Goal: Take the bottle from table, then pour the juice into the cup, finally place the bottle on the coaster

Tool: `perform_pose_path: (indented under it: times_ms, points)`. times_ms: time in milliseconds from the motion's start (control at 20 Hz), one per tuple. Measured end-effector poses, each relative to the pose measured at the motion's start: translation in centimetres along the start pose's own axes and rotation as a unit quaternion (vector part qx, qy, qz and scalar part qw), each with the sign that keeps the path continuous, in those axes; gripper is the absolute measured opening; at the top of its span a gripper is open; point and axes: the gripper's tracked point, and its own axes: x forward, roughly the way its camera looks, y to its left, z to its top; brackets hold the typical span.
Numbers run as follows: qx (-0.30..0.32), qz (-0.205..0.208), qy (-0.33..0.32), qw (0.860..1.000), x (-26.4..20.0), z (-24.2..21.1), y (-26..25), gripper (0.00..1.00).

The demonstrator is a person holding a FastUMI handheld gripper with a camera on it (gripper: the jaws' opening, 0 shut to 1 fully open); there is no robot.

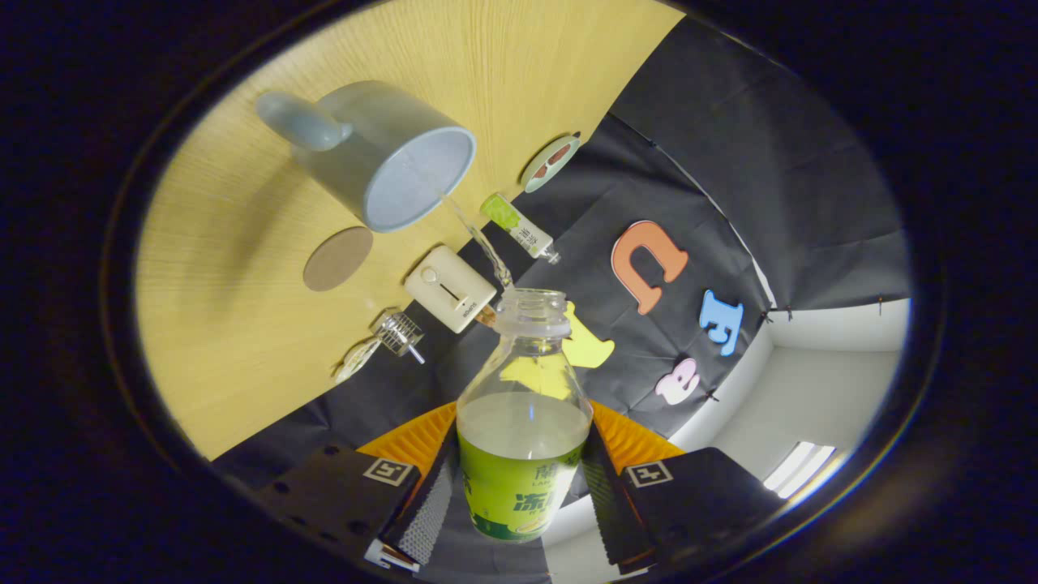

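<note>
My gripper [519,495] is shut on a clear bottle [523,422] with a green label, one finger pressing each side of its lower body. The bottle is uncapped and tipped over, and pale juice half fills it. From its mouth [531,307] a thin stream of juice [480,239] runs into the light blue mug [381,154], which stands on the wooden table [243,268] just beyond the bottle. A round brown coaster [338,258] lies flat on the table beside the mug, with nothing on it.
Along the table's far edge lie a white box-shaped device [450,288], a small green-and-white tube [519,227], a round patterned disc [550,162] and a small clear ribbed item [399,334]. The black cloth wall stands behind the table.
</note>
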Motion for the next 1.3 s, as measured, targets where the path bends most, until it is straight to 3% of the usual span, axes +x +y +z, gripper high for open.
perform_pose_path:
  times_ms: [450,600,1300]
  points:
    - [-0.053,-0.035,-0.007,0.998,0.7,0.2,-3.5,0.8]
    - [-0.06,-0.029,-0.007,0.998,0.4,0.0,-3.7,0.8]
    - [-0.081,-0.097,0.011,0.992,0.3,-4.4,-10.7,0.8]
